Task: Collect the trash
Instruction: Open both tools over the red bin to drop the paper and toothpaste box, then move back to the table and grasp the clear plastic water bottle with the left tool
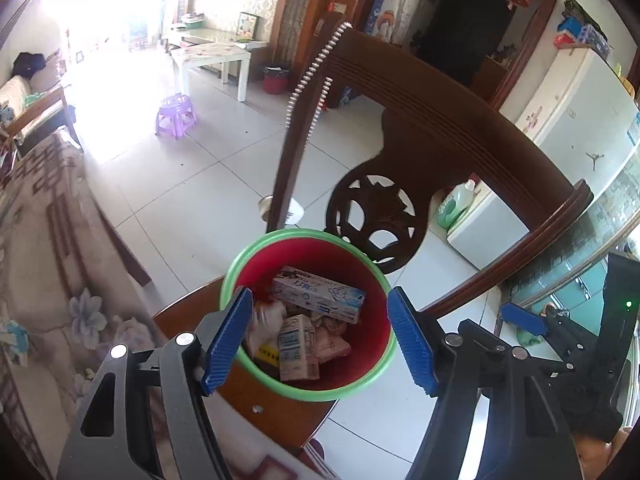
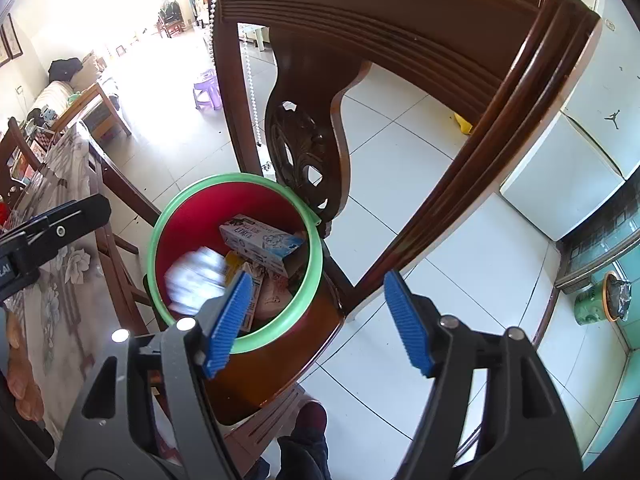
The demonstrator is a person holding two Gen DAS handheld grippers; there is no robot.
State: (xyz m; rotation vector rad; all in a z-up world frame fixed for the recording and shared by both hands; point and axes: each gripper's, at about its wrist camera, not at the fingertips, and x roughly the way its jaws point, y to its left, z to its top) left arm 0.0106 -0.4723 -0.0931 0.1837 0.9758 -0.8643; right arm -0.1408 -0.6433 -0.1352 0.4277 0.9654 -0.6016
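Both claws hang released and empty over the bin (image 1: 308, 314): left gripper (image 1: 320, 340), right gripper (image 2: 316, 320). It sits on the chair seat (image 2: 280, 364), rim against the backrest (image 2: 308, 152), boxes (image 1: 318, 294) inside. A nudge from either claw could tip it off the seat and spill everything.

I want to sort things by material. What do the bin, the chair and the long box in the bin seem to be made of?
Bin: probably plastic, smooth red wall, glossy green rim.
Chair: dark wood, seemingly varnished; carved back, shiny grooves.
Long box: likely thin printed cardboard, with sharp folded edges.
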